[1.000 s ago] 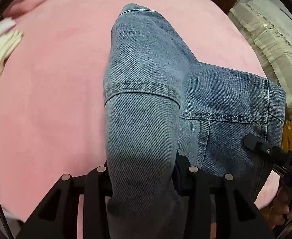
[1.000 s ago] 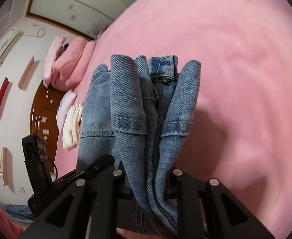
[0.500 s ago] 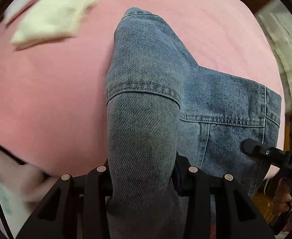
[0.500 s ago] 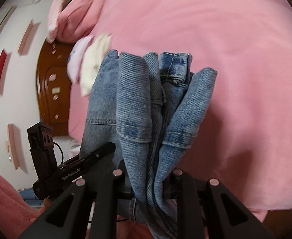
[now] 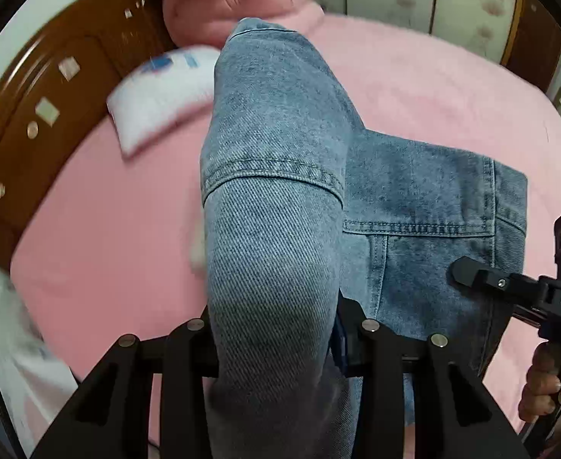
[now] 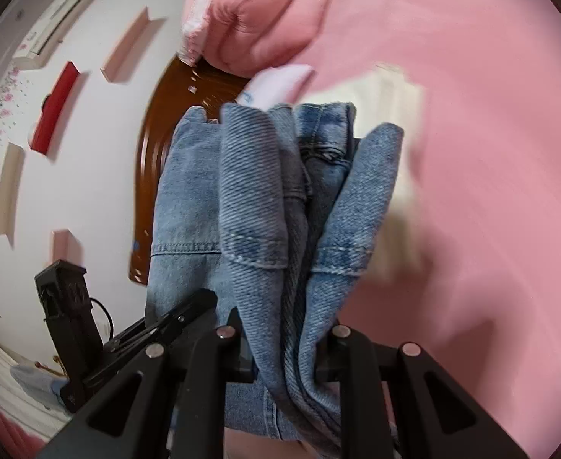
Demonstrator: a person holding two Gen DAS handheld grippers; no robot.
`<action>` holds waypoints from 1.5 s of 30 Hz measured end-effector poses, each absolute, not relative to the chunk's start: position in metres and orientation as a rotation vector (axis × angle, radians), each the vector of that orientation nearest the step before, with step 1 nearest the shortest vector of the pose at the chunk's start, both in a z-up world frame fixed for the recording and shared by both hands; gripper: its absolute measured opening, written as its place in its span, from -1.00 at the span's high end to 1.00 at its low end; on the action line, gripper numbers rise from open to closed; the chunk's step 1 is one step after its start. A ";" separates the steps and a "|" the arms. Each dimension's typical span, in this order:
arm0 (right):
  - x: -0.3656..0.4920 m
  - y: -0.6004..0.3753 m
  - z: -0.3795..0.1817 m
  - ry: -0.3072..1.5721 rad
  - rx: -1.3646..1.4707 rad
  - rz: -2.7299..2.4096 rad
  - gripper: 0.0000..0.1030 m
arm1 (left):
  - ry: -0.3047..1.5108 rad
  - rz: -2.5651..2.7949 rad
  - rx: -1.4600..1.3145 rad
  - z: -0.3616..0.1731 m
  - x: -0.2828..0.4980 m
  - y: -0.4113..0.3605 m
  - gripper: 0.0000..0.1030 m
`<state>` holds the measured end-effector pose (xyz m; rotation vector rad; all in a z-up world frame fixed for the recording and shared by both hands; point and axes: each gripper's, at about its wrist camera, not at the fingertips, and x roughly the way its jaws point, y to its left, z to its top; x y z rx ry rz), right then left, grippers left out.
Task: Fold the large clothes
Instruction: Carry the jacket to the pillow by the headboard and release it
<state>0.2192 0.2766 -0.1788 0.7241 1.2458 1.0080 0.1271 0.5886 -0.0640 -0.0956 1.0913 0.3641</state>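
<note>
- Denim garment (image 5: pixel 280 176): one piece, folded into a thick bundle and hanging off the pink bed cover (image 5: pixel 108 237), carried between your two grippers; it touches nothing else that shows.
- Your left gripper (image 5: pixel 276 340) is closed partway on a fat fold of the denim, which fills the gap between the jaws.
- Your right gripper (image 6: pixel 284 348) is closed narrower, clamped on several bunched layers of the same garment.
- Risk: the background is smeared in both views, so I judge you are swinging fast. Speed could make a loose inner layer slide out of the right-hand bunch and undo the fold.
- Risk: if your hands drift apart, the stretch of cloth between them will pull taut and could drag a fold from either grip.
- Risk: folded pieces lie near the headboard (image 5: pixel 51 95); setting down carelessly could knock them askew.
- Count: two grippers, one denim garment, one white folded piece (image 5: pixel 161 91), one cream folded piece (image 6: pixel 391 145), one pink pillow (image 5: pixel 238 0), and one hand (image 5: pixel 544 386) showing on the right grip.
</note>
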 end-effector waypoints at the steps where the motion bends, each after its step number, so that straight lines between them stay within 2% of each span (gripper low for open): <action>1: 0.235 0.295 -0.175 1.223 0.725 1.013 0.68 | 1.086 0.363 -0.104 -0.061 0.138 0.600 0.26; 6: 0.280 0.341 -0.164 1.147 0.696 0.984 0.68 | 1.074 0.291 -0.141 -0.069 0.198 0.671 0.25; 7: 0.288 0.349 -0.169 1.141 0.695 0.971 0.68 | 1.083 0.276 -0.157 -0.086 0.227 0.653 0.25; 10: 0.307 0.357 -0.213 1.172 0.701 0.910 0.68 | 1.127 0.223 -0.228 -0.147 0.247 0.664 0.24; 11: 0.311 0.358 -0.225 1.178 0.680 0.890 0.68 | 1.152 0.217 -0.215 -0.179 0.252 0.668 0.17; 12: 0.318 0.362 -0.243 1.176 0.622 0.840 0.68 | 1.171 0.235 -0.168 -0.207 0.262 0.673 -0.09; 13: 0.324 0.362 -0.261 1.185 0.546 0.772 0.67 | 1.137 0.229 -0.169 -0.214 0.265 0.676 -0.12; 16: 0.337 0.353 -0.287 1.166 0.575 0.885 0.69 | 1.055 0.202 -0.311 -0.213 0.265 0.695 -0.18; 20: 0.334 0.361 -0.282 1.135 0.487 0.902 0.68 | 1.037 0.181 -0.324 -0.224 0.262 0.705 -0.26; 25: 0.332 0.359 -0.287 1.136 0.537 0.886 0.63 | 1.007 0.197 -0.300 -0.227 0.255 0.700 -0.31; 29: 0.326 0.359 -0.274 1.107 0.450 0.873 0.55 | 0.957 0.353 -0.336 -0.213 0.236 0.682 -0.32; 32: 0.319 0.350 -0.265 1.133 0.422 0.843 0.42 | 0.825 0.547 -0.309 -0.190 0.216 0.661 -0.32; 34: 0.310 0.337 -0.259 1.151 0.339 0.717 -0.63 | 0.754 0.655 -0.269 -0.177 0.196 0.639 -0.46; 35: 0.305 0.327 -0.260 1.158 0.318 0.667 -0.69 | 0.742 0.695 -0.262 -0.173 0.188 0.629 -0.72; 36: 0.299 0.312 -0.260 1.167 0.339 0.644 -0.69 | 0.740 0.730 -0.260 -0.170 0.179 0.619 -0.85; 41: 0.251 0.225 -0.264 1.257 0.365 0.472 -0.69 | 0.863 0.815 -0.251 -0.174 0.130 0.540 -0.85; 45: 0.185 0.129 -0.257 1.216 0.315 0.422 -0.69 | 1.019 0.829 -0.183 -0.170 0.081 0.441 -0.85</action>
